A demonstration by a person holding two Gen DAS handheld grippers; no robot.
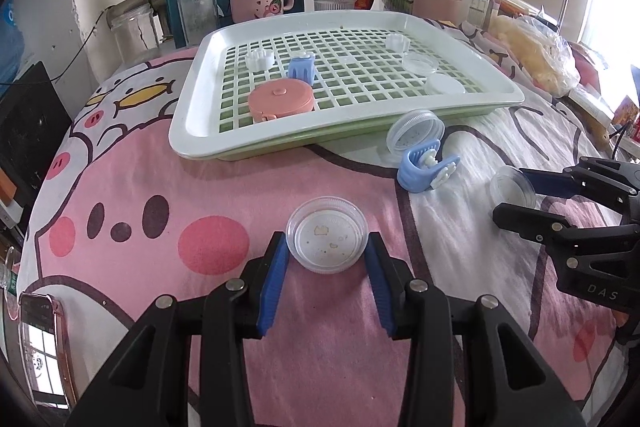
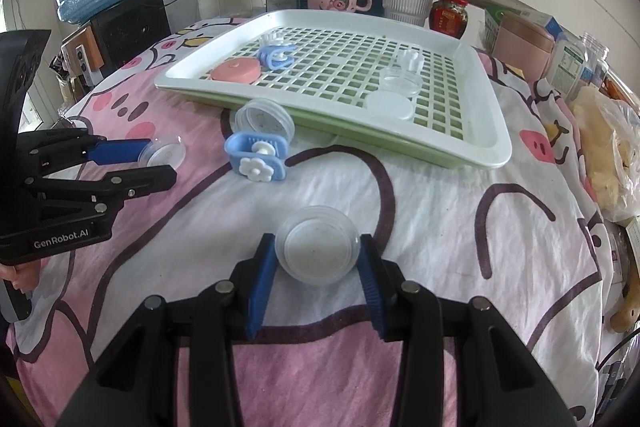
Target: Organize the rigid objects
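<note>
In the left wrist view my left gripper (image 1: 326, 242) is shut on a shallow clear round lid (image 1: 327, 227) that rests on the pink cartoon cloth. Both blue pads press its rim. In the right wrist view my right gripper (image 2: 317, 243) is shut on a second clear round dish (image 2: 318, 255). Each gripper also shows in the other view: the right gripper (image 1: 512, 193) and the left gripper (image 2: 162, 161). A white grid tray (image 1: 188, 115) holds a pink tape measure (image 1: 280, 99), a blue clip (image 1: 302, 67), a white lid (image 1: 444, 85) and a clear dish (image 1: 420, 63).
A clear jar (image 1: 416, 131) lies on its side against the tray's front edge, with a blue clip bearing a white flower (image 1: 426, 169) beside it. Glass jars, a pink mug (image 1: 260, 3) and a teal box stand behind the tray. A plastic bag (image 1: 536, 55) lies right, a phone (image 1: 40, 347) left.
</note>
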